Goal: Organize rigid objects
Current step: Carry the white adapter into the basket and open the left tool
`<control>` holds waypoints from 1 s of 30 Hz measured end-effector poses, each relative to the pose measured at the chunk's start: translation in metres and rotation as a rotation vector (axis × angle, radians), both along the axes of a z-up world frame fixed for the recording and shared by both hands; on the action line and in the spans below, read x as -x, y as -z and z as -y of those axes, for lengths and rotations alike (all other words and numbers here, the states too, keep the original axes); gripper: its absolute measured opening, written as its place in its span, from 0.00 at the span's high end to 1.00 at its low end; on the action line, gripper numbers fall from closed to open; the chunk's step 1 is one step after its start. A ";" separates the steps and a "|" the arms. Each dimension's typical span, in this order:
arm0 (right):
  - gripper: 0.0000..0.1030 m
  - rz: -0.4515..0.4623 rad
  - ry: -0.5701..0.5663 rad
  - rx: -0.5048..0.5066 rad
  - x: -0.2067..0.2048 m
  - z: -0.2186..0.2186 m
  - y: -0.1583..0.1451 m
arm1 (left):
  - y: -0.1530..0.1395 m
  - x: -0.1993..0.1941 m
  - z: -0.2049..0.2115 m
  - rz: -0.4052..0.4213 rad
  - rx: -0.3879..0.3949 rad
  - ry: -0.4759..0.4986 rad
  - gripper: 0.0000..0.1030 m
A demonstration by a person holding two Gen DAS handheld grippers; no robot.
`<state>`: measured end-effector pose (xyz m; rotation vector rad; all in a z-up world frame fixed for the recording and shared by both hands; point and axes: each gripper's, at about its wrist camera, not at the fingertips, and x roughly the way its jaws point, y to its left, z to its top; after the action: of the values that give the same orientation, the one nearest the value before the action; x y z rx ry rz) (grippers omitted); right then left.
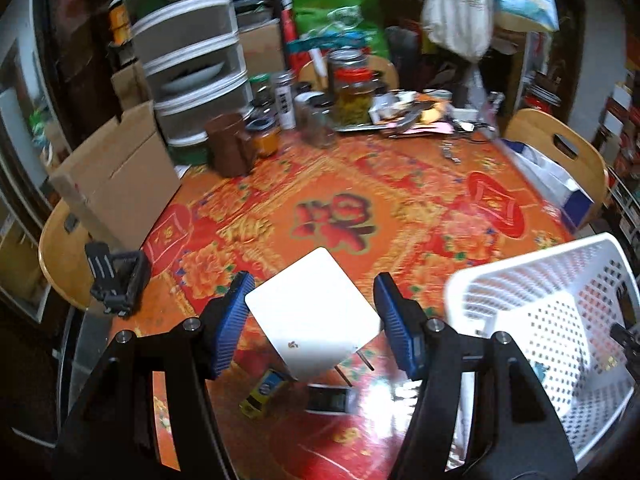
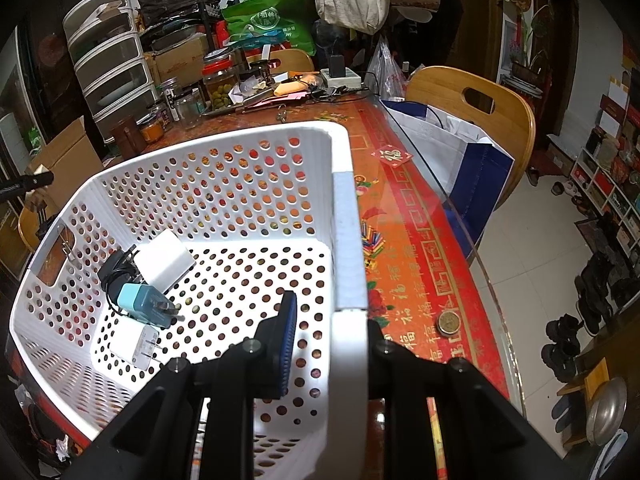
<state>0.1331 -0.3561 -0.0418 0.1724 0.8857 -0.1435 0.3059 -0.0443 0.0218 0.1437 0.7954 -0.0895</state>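
Observation:
In the left wrist view my left gripper (image 1: 310, 320) is open, its blue pads either side of a white charger (image 1: 312, 312) with two prongs; I cannot tell whether the pads touch it. A small yellow toy (image 1: 262, 394) and a dark flat object (image 1: 328, 398) lie on the table below it. The white perforated basket (image 1: 536, 280) stands to the right. In the right wrist view my right gripper (image 2: 332, 344) is shut on the basket's rim (image 2: 348, 264). Inside the basket lie a white adapter (image 2: 164, 262), a teal plug (image 2: 146, 304), a black cable (image 2: 114, 272) and another white plug (image 2: 140, 346).
The round table has a red-orange patterned cover (image 1: 332, 216). Jars (image 1: 352, 88), a drawer unit (image 1: 188, 52) and clutter crowd its far side. A cardboard box (image 1: 116, 172) and a black holder (image 1: 118, 280) stand at the left. Wooden chairs (image 2: 472, 108) and a coin (image 2: 448, 322) are at the right.

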 end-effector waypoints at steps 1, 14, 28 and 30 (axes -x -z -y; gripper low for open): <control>0.81 0.001 -0.001 0.000 0.000 0.000 0.000 | -0.005 0.006 0.008 0.011 -0.008 0.014 0.42; 0.81 0.003 -0.001 -0.001 0.000 0.000 0.000 | -0.039 0.067 0.100 0.080 -0.084 0.181 0.42; 0.81 0.004 -0.004 0.000 0.000 -0.001 0.000 | 0.022 0.076 0.196 -0.095 -0.260 0.333 0.42; 0.81 0.004 -0.003 0.000 0.000 -0.001 0.000 | 0.032 0.075 0.203 -0.117 -0.288 0.341 0.42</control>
<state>0.1328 -0.3556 -0.0420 0.1713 0.8821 -0.1405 0.2313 -0.2477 -0.0099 0.5511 0.8921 -0.3076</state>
